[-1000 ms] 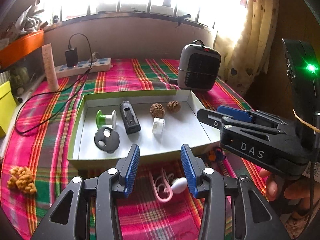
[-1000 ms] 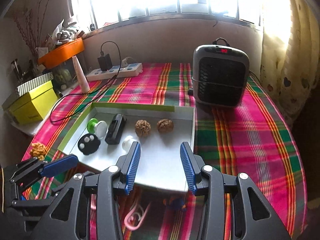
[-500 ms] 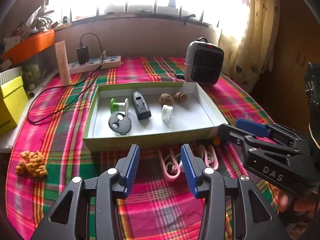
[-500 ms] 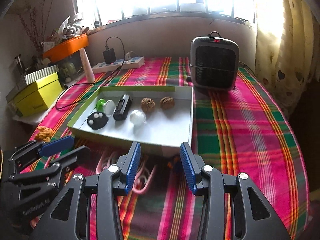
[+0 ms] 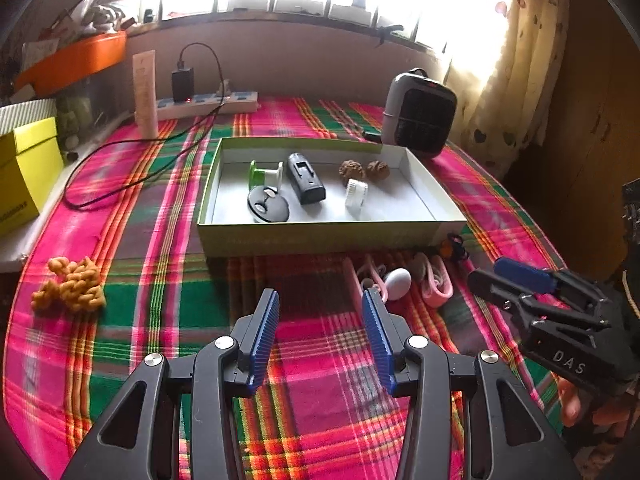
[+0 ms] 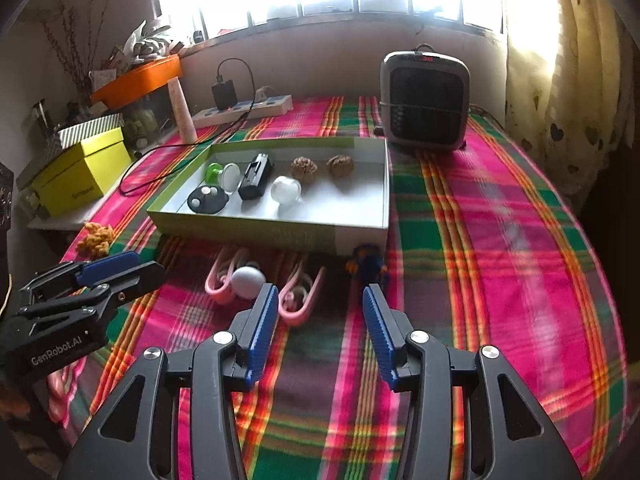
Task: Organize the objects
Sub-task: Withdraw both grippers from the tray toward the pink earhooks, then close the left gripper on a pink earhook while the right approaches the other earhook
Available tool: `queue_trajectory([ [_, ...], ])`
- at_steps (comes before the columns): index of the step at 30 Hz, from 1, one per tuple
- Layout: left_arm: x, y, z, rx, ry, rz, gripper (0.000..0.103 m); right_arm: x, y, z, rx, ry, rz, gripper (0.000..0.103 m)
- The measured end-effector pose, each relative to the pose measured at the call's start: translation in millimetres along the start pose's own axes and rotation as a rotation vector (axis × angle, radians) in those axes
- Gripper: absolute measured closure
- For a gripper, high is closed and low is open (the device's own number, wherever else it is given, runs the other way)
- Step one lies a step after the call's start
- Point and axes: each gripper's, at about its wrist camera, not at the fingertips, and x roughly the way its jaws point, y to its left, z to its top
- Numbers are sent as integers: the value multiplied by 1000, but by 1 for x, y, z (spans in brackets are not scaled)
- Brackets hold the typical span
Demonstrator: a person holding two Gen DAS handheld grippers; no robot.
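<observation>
Bright window light floods the top of both views, above a table spread with a pink, green and orange plaid cloth (image 5: 320, 360). At the centre of each frame sits a shallow green-sided cardboard box (image 5: 320, 236) (image 6: 256, 232) with a white floor, holding a green-and-white spool (image 5: 264, 174), a round black disc with white dots (image 5: 267, 210), a dark rectangular device (image 5: 306, 184), a small white cap (image 5: 356, 194) and two brown wrinkled walnuts (image 5: 364, 170). Just below the box's near wall, on the cloth, lie looped pink plastic hooks (image 6: 298, 296), a small white egg-shaped piece (image 6: 248, 280) touching one loop, and a small orange-and-blue toy (image 6: 366, 266) by the box corner. A knobbly orange-yellow lump (image 5: 70, 286) rests at the left of the left wrist view. In the upper right stands a grey box heater (image 6: 424, 106); in the upper left, a white power strip (image 5: 208, 102) and a yellow box (image 6: 80, 174). The left gripper (image 5: 320, 312) hovers low over the cloth, jaws wide and empty. The right gripper (image 6: 320, 306) likewise has its blue-padded jaws wide apart, holding nothing.
</observation>
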Motion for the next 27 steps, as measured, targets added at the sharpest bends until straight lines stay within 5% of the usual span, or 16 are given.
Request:
queue_trajectory([
  [13,24,-6,-1,-22,69,-111,58,13,-3,-12,0,48,42,57],
  [27,38,-10,-2,13,120,-103,57,29,1,-3,-21,70,63,57],
])
